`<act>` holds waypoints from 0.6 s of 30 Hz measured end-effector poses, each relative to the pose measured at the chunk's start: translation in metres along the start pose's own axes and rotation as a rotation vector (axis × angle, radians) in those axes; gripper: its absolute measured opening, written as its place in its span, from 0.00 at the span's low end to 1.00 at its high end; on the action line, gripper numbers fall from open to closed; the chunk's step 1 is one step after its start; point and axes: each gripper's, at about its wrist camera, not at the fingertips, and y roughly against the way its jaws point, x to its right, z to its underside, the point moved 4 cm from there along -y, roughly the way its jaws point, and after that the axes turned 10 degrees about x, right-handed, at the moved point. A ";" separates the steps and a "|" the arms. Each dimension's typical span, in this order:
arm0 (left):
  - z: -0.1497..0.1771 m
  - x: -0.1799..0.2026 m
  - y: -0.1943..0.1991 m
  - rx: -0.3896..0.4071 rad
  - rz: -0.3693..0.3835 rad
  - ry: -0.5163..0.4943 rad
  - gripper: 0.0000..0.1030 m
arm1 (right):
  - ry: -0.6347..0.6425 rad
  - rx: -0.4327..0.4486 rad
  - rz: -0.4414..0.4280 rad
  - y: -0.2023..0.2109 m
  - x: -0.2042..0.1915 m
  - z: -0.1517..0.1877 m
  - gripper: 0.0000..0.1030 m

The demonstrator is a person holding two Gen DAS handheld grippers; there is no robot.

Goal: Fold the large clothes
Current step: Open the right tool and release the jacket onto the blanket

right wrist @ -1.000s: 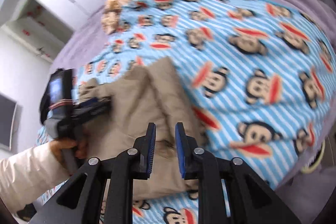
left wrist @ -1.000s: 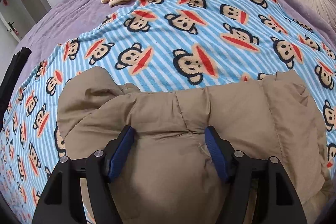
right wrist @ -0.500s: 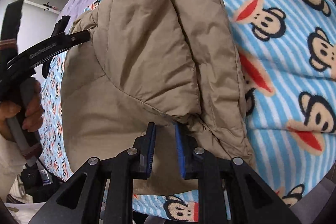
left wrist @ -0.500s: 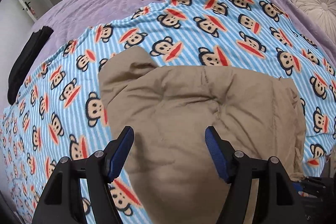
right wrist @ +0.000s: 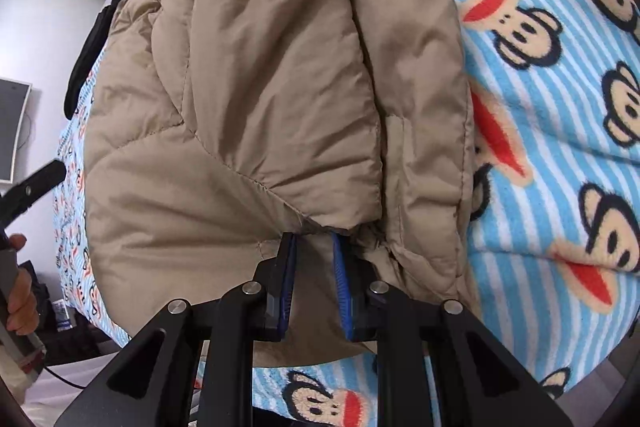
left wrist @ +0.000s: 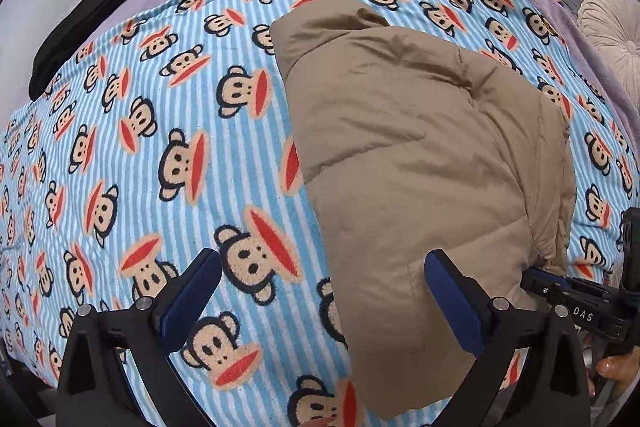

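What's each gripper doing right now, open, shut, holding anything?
Left gripper: jaws wide, just opened, gripping nothing; only the tan puffer jacket edge lies between them.
Right gripper: nearly closed, pinching a fold of the jacket's near edge.

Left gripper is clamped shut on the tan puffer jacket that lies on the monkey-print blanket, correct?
Not quite. The left gripper is wide open, its jaws having just been opening, gripping nothing; the left wrist view shows this. The tan puffer jacket does lie on the monkey-print blanket.
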 end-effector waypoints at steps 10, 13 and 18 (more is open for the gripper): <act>0.017 -0.012 0.014 -0.007 0.032 0.019 0.99 | -0.047 0.046 0.025 0.032 -0.025 0.001 0.42; 0.023 -0.016 0.020 -0.008 0.032 0.018 0.99 | -0.042 0.080 0.038 0.043 -0.033 0.003 0.48; 0.033 -0.019 0.025 -0.013 0.058 0.018 0.99 | -0.046 0.095 0.057 0.054 -0.040 0.010 0.57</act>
